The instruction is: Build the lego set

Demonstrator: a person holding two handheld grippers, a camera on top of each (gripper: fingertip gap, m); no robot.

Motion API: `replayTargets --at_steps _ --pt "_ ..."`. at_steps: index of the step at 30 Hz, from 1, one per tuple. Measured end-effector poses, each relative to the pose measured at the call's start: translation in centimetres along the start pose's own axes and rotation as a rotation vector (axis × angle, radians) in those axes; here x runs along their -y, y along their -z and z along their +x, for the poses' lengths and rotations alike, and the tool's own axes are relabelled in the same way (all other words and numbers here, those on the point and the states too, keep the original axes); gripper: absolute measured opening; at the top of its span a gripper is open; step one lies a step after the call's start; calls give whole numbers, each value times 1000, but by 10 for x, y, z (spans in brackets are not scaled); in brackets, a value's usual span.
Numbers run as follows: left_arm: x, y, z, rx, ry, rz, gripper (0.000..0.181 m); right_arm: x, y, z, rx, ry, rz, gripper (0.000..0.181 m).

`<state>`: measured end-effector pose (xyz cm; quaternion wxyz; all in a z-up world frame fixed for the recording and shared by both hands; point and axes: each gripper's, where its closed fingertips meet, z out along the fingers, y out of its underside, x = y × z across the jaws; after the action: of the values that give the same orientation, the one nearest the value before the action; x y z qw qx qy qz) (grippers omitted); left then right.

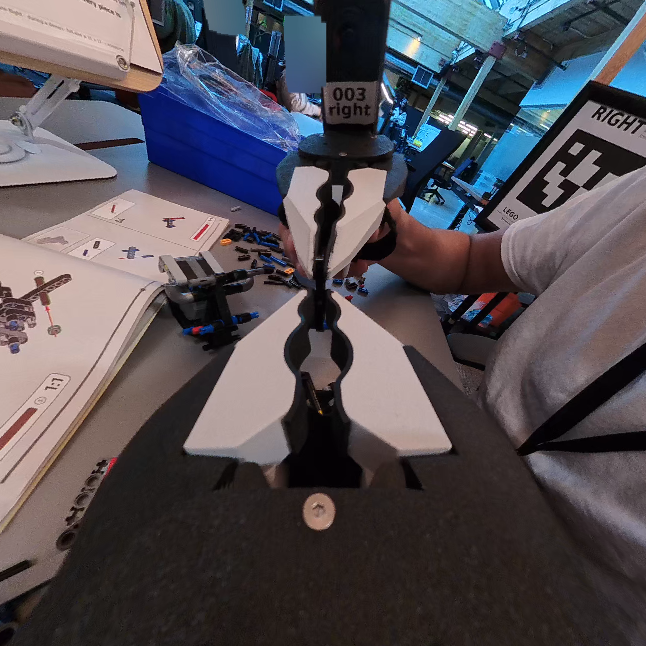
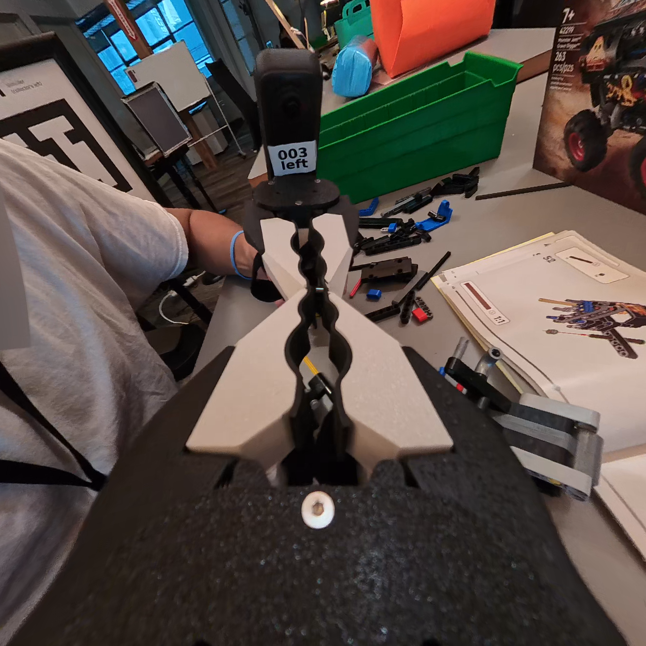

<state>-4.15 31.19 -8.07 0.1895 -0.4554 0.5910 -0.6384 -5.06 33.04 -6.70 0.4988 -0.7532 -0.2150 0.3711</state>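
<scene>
Grey table (image 1: 384, 314) edge lies just under both grippers; left gripper (image 1: 318, 300) and right gripper (image 2: 316, 297) meet tip to tip, each clenched on one thin black rod (image 1: 318, 279).

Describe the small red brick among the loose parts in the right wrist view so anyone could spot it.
Start at the open instruction booklet. Just off its left edge lie short black beams. The red brick rests against them, the only red block there; the nearby blue piece sits apart.
</scene>
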Motion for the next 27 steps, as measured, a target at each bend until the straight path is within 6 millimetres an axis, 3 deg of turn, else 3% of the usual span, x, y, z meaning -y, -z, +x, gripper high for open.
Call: replayTargets --at_steps 6,8,11,15,18,21,27 --pt "5 1 1 -39 100 42 2 4 3 -2 58 -90 39 3" --pt "9 7 -9 -40 196 85 1 8 10 8 -26 -51 48 26" --pt "10 16 -29 22 238 118 2 11 30 20 -187 59 31 22" --pt "5 21 -49 157 195 102 1 8 70 46 -490 212 4 14" --pt "-3 27 -69 341 85 37 1 -8 124 92 -840 269 -96 12" --pt "-6 35 -81 456 23 -4 1 -25 155 120 -968 236 -173 14" --pt "-18 26 -76 407 34 -75 1 -58 143 130 -930 191 -318 20"
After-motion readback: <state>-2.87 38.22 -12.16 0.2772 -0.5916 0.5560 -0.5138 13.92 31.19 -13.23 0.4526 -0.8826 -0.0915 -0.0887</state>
